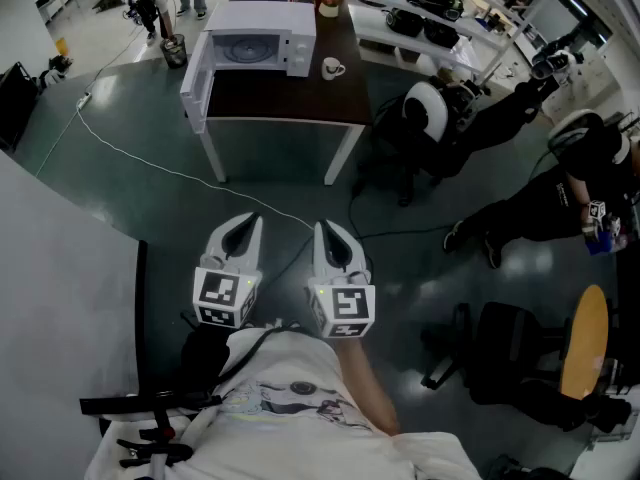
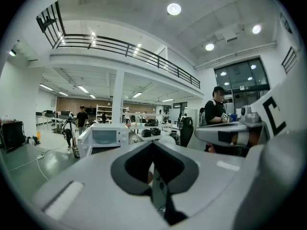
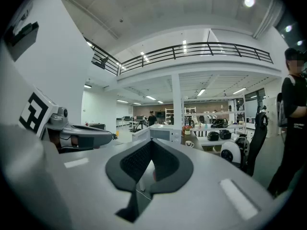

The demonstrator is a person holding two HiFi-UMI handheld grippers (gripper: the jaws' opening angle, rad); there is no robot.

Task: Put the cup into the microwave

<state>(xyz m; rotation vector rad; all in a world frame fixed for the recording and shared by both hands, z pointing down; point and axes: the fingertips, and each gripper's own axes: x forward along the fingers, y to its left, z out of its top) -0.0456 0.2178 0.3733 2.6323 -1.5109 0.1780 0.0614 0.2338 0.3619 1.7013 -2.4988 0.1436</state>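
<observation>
A white cup (image 1: 331, 67) stands on a dark table (image 1: 290, 98), just right of a white microwave (image 1: 255, 46). The microwave's door (image 1: 196, 86) hangs open to the left. Both grippers are held side by side over the floor, far short of the table. My left gripper (image 1: 247, 225) is shut and empty, and my right gripper (image 1: 325, 230) is shut and empty too. The left gripper view shows its closed tips (image 2: 153, 145) below the distant microwave (image 2: 106, 137). Past the closed right gripper (image 3: 152, 143), the right gripper view shows the microwave (image 3: 163, 133) and the small cup (image 3: 189, 144).
A white cable (image 1: 150, 163) runs across the dark floor before the table. At the right are seated people in black, a white-backed chair (image 1: 428, 113), a black office chair (image 1: 505, 353) and an orange stool (image 1: 587, 340). A white partition (image 1: 60, 268) stands at left, shelves (image 1: 440, 18) behind.
</observation>
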